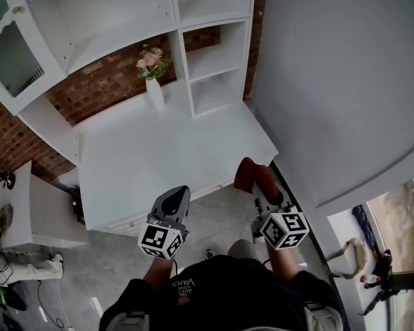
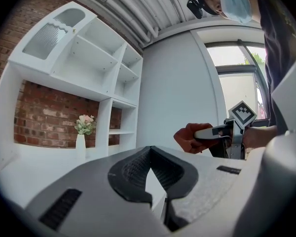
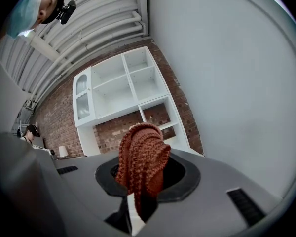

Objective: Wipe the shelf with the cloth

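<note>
Head view: person stands facing a white shelf unit [image 1: 214,61] against a brick wall [image 1: 103,81]. A bare white desk [image 1: 159,164] fills the centre of the frame.

Right tool [image 1: 261,188], lower right of centre: pinching the cloth [image 1: 252,173]. The cloth is rust-red and knitted, bunched into a thick roll.
- Right gripper view: the cloth [image 3: 143,154] sits between the pads of the right tool [image 3: 140,191]. Its long axis runs along the jaws. The free end juts past the tips toward the shelf unit [image 3: 126,88] and droops over to the left of the frame.
- The cloth hangs off the desk's near right corner, not touching it.
- Left gripper view: the same cloth [image 2: 187,138] shows as a red lump at centre right, on the front of the right tool [image 2: 212,131].

Left tool [image 1: 178,190], lower centre: pads pressed together at the tips, nothing between them. This reads clearly on the left tool [image 2: 149,154] in its own view. It hovers at the desk's near edge.

A white vase [image 1: 154,93] with pink flowers [image 1: 152,62] stands upright at the back of the desk, beside the unit's lower compartments.

Hidden or cut off:
- The clamped end of the cloth is lost inside the jaws.
- In the head view the cloth covers the right tool's tips.
- The shelf unit's upper compartments are cut by the top edge of the frame.
</note>
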The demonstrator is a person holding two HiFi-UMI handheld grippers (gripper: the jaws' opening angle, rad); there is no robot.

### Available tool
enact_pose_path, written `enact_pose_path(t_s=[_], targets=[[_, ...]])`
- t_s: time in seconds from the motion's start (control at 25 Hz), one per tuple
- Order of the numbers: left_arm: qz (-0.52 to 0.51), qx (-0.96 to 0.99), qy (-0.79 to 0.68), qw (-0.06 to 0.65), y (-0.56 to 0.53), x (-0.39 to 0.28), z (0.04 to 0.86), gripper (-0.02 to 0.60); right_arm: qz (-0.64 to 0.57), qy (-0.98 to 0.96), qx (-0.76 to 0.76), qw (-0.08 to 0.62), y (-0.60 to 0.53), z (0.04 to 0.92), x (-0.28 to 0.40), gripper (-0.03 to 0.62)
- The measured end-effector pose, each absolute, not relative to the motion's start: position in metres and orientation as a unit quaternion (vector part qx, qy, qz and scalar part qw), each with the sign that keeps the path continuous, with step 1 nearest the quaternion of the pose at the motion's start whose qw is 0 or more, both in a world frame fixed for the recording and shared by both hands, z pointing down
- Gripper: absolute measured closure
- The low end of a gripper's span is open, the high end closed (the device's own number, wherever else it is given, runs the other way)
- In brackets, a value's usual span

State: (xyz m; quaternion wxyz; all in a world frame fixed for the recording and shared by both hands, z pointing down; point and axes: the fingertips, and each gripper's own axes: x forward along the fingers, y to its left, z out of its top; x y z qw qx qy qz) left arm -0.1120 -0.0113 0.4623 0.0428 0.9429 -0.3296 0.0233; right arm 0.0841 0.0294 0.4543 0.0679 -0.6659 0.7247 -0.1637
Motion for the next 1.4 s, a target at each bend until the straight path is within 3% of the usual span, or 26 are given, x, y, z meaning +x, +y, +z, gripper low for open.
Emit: enact_pose_path(t_s=[0.8, 1.4], targets=[[0.013, 0.912, -0.410, 0.028, -0.154, -0.023, 0.459, 0.575, -0.138, 0.800, -0.582, 0.051, -0.174, 0.443, 0.170, 0.502], [0.002, 0.877, -0.479, 0.036, -0.204, 0.015, 0.461, 0.574, -0.079, 0.852, -0.517, 0.034, -0.301, 0.408, 0.194, 0.502]])
